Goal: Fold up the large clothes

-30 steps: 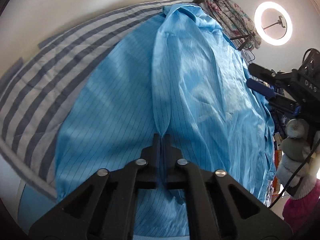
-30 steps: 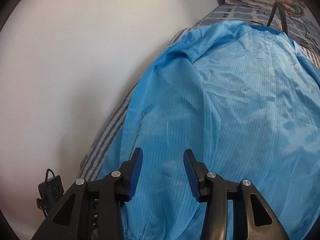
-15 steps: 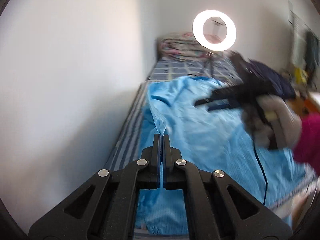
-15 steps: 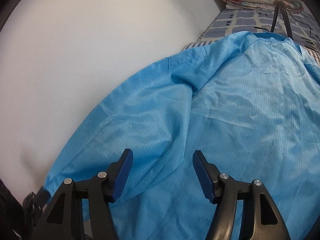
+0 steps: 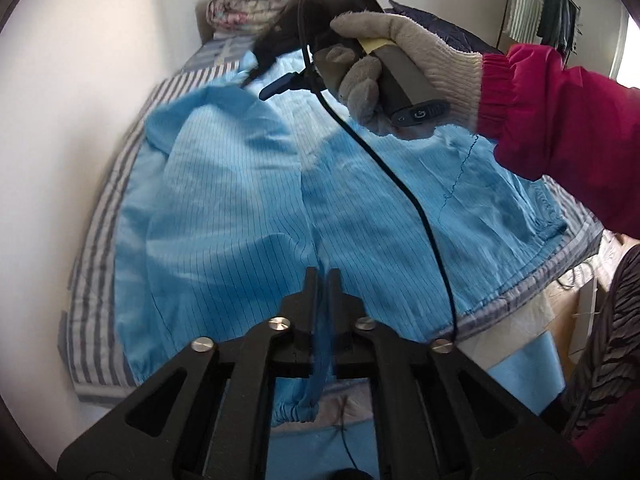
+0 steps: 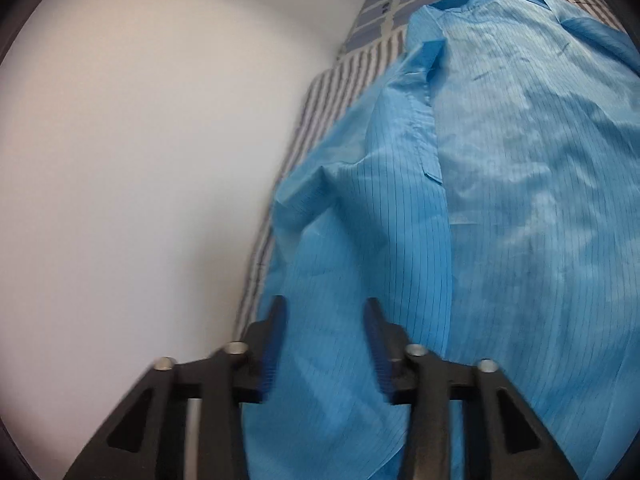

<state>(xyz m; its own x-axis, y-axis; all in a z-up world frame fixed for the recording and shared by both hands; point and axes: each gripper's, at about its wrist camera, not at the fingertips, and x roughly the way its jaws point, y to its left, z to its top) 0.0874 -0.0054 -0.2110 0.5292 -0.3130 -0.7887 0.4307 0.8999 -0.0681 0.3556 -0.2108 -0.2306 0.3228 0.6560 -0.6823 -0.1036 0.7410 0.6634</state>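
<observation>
A: Which step is this?

B: The side fold. The left hand-held gripper [image 5: 322,280] is easing apart, a ridge of the light blue pinstriped coat [image 5: 224,216] between its pads. The right hand-held gripper [image 6: 324,320] is closing over the folded-in panel, not pinching. The coat lies on the grey-striped bed [image 5: 100,216].

A: Next?

B: Probably let go and smooth. The coat's hem is cut off; the right fingertips are blurred.
</observation>
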